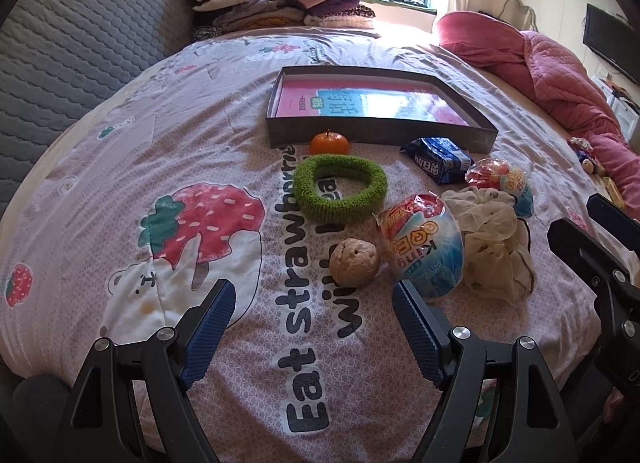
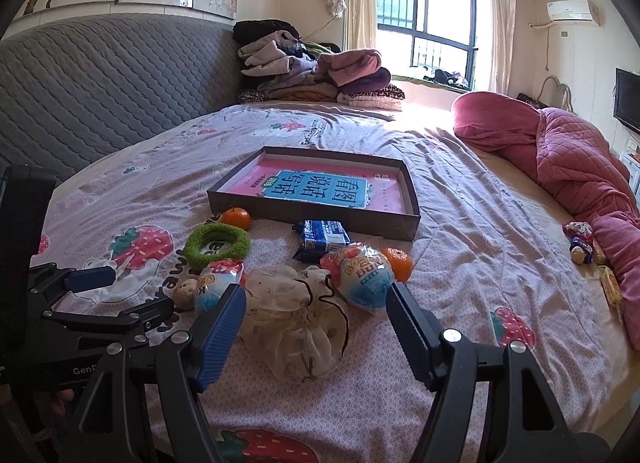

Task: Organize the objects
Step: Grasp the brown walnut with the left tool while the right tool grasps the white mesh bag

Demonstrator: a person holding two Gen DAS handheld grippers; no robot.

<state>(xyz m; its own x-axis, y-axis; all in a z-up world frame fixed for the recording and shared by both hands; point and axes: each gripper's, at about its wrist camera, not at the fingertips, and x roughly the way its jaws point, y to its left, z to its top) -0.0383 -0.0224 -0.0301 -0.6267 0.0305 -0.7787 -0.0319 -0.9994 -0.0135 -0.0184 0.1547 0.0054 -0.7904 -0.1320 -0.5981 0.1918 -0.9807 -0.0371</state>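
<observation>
— What room is this?
— A bedroom: a bed under a pale pink strawberry-print bedspread (image 2: 460,223), with a grey quilted padded headboard (image 2: 100,87) behind.
— And the light?
— Daylight through a dark-framed barred window (image 2: 424,19) with cream curtains (image 2: 498,31).
— Anything else?
— A heap of folded clothes (image 2: 312,71), a rumpled pink quilted blanket (image 2: 568,151), a white wall air conditioner (image 2: 570,11).

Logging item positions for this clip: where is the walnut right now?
The walnut lies on the bedspread just ahead of the open left gripper, left of a wrapped egg toy and nearer than the green hair tie.

Blown-out daylight from the window (image 2: 426,29), perhaps slight softness, warped dark edges
</observation>
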